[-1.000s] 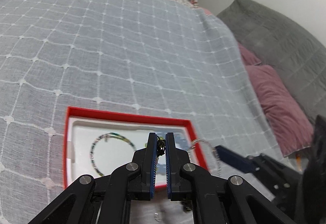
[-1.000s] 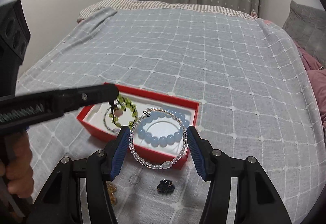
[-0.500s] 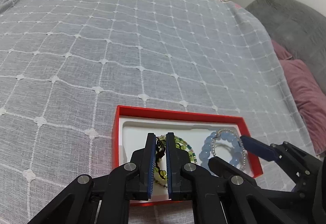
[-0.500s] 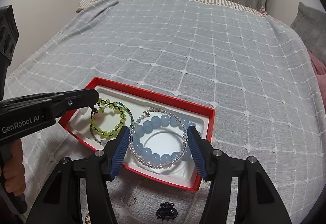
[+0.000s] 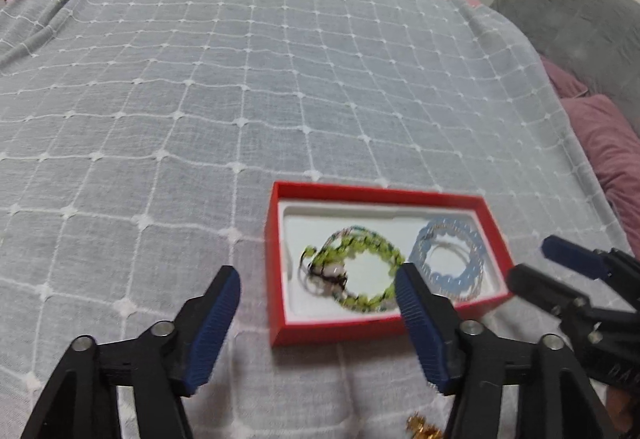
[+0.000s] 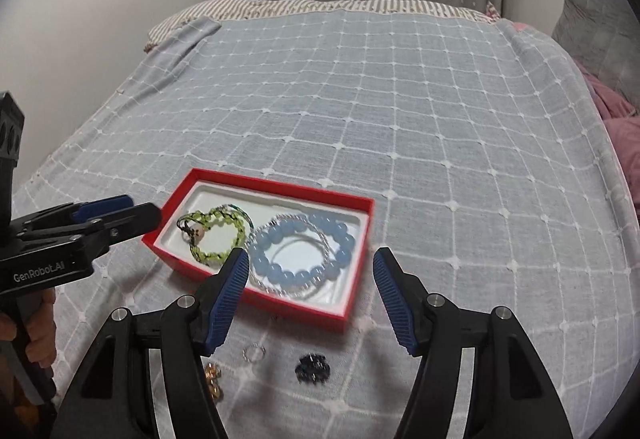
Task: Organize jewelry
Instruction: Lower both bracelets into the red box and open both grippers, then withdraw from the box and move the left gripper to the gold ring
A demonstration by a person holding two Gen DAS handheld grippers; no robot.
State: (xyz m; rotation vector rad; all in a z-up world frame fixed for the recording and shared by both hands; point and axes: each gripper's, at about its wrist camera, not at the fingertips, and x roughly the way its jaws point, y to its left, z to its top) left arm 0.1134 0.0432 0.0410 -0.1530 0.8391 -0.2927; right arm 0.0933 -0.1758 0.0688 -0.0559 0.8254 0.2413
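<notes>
Three loose pieces, ring point(image 6: 254, 352), black clip point(image 6: 312, 369), gold charm point(image 6: 212, 373), lie directly below right gripper point(image 6: 310, 289); jaws open, empty.

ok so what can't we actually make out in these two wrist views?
- Green bead bracelet in the red box: motion-blurred in the left wrist view; its dark knot is unreadable.
- Gold piece: cut off by the bottom edge there; in the right wrist view half hidden behind the right gripper's finger.
- Small ring and black clip: too small and blurred for detail.
- Person's hand: cut off at the left edge.
</notes>
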